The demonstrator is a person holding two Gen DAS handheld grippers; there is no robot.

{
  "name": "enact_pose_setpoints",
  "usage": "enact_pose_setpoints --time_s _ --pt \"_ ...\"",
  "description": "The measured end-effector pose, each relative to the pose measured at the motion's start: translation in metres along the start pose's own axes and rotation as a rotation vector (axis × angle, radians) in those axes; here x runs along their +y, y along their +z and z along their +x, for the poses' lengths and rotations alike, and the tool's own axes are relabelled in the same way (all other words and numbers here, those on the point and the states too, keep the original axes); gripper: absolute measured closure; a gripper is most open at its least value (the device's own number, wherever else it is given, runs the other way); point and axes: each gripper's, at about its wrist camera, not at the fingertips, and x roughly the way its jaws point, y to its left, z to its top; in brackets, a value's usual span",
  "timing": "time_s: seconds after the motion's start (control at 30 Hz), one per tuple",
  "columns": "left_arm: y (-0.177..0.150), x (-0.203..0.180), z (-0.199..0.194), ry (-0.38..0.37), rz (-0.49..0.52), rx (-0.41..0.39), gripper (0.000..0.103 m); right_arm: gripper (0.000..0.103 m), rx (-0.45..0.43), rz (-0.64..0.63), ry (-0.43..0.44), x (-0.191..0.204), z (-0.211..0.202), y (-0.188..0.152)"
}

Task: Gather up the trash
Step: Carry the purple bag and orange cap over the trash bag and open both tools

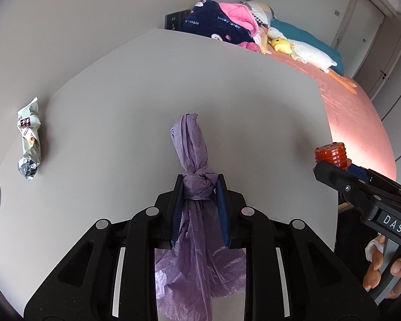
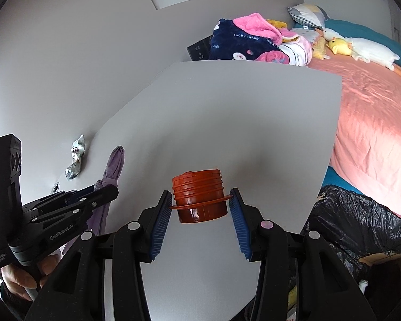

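Two grippers are holding trash over a pale grey worktop. In the left wrist view, the left gripper is pinching a purple plastic bag at its knot, jaws pressed tight on the bunched film at lower centre. The bag's long axis is running up and down the frame: its twisted tail is pointing toward the top, its loose body is hanging toward the bottom edge between the gripper's arms. In the right wrist view, the right gripper is gripping an orange threaded bottle neck by its flange, jaws partly spread around it at centre frame. The threaded end is pointing up and slightly left in the frame, the wider cut end down toward the camera. A crumpled snack wrapper is lying on the worktop at the left of the left view, its length running roughly top to bottom. A black bin bag is sitting at lower right, beside a pink bed.
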Motion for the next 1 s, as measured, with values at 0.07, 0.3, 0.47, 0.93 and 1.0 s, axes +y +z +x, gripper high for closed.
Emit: enact_pose_setpoints --time_s 0.07,0.3,0.47,0.93,1.0 --pt "-0.004 -0.003 -0.005 0.001 0.003 -0.001 0.08 0.057 -0.004 0.001 0.003 0.0 -0.006 -0.004" --pt "-0.019 -0.019 -0.018 -0.021 0.018 -0.006 0.08 0.057 -0.019 0.021 0.008 -0.005 -0.028 -0.022" --pt "-0.033 -0.031 -0.028 -0.041 0.019 -0.006 0.08 0.057 -0.033 0.033 0.003 -0.011 -0.046 -0.034" --pt "-0.056 -0.069 -0.05 -0.072 0.067 -0.021 0.08 0.057 -0.09 0.054 -0.007 -0.026 -0.092 -0.06" --pt "-0.059 -0.074 -0.053 -0.076 0.072 -0.025 0.08 0.057 -0.1 0.057 -0.01 -0.028 -0.099 -0.063"
